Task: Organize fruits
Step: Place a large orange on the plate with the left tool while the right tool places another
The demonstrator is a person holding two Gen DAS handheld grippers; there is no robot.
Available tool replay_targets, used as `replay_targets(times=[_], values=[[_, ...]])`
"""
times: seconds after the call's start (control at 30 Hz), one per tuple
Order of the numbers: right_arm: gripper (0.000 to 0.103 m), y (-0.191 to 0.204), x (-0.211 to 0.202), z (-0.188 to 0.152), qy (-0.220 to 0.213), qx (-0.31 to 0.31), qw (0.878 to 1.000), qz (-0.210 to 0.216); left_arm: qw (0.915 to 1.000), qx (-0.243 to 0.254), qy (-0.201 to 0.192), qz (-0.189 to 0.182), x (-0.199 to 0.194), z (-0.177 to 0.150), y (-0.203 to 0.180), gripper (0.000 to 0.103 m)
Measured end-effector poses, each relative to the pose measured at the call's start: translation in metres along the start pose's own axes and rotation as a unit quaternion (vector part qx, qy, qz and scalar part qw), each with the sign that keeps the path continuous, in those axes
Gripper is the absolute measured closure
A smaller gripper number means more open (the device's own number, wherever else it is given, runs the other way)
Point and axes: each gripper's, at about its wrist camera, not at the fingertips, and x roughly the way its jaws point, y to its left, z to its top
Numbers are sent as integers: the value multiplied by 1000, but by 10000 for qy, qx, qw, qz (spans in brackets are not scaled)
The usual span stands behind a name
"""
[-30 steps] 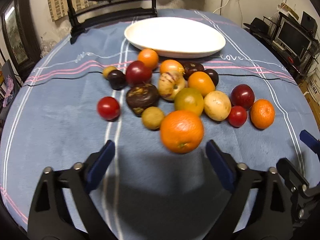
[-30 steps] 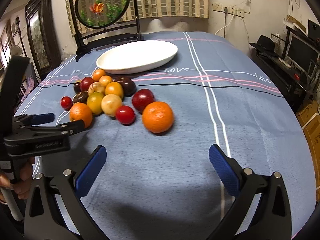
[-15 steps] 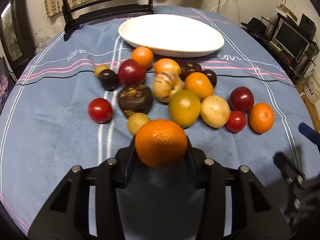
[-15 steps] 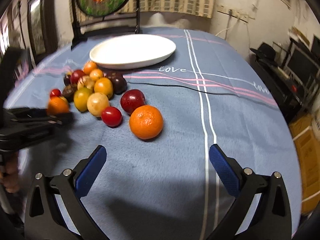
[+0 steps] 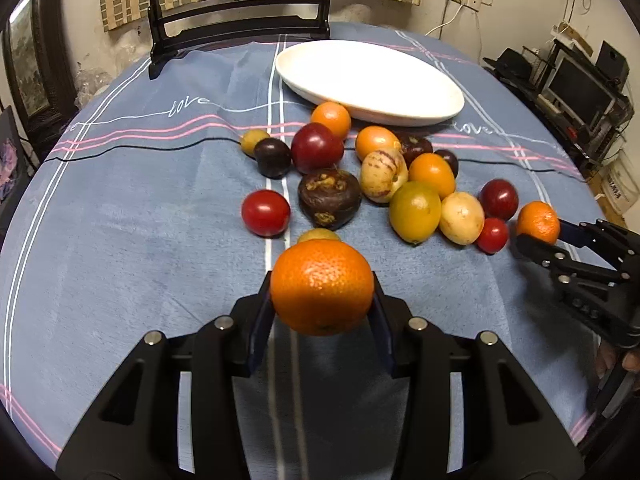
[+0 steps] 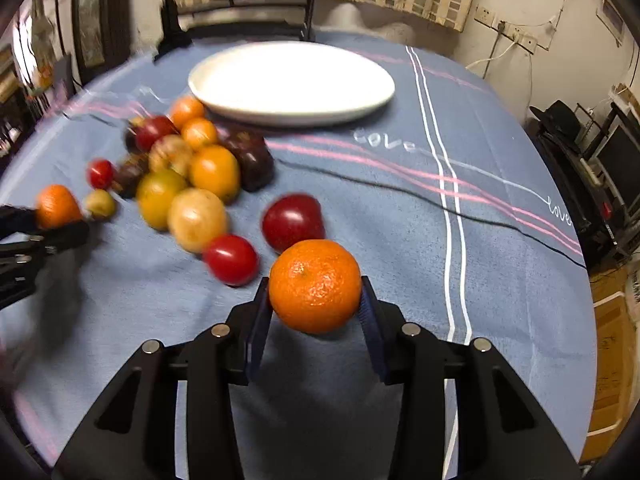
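My left gripper [image 5: 322, 314] is shut on a large orange [image 5: 322, 286], held just above the blue tablecloth. My right gripper [image 6: 314, 310] is shut on a smaller orange, a mandarin [image 6: 315, 285], at the right end of the fruit pile; it also shows in the left wrist view [image 5: 538, 222]. A pile of mixed fruits lies between them: a red tomato [image 5: 265, 213], a dark brown fruit [image 5: 329, 198], a yellow-green fruit [image 5: 415, 211], a dark red plum [image 6: 293, 222]. An empty white oval plate [image 5: 370, 80] stands behind the pile.
A black stand [image 5: 240, 32] with a round framed picture stands at the table's far edge. The table edge falls off at right toward shelves with electronics [image 5: 580, 88]. Bare cloth lies left of the pile [image 5: 140, 220] and right of it [image 6: 480, 260].
My left gripper closed on the large orange and lifted it. My right gripper moved forward to the mandarin and closed on it.
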Motion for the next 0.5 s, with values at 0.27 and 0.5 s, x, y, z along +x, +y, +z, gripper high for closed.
replay_targets(times=[0.27,0.5], values=[[60,11,-24,71,-1123,-14,9936,76,9983,274,-459,-213,-7,79,-9,59],[59,13,49,128,-861,-3,9962,159,9991,255,-341,-82,59,156,-19,59]])
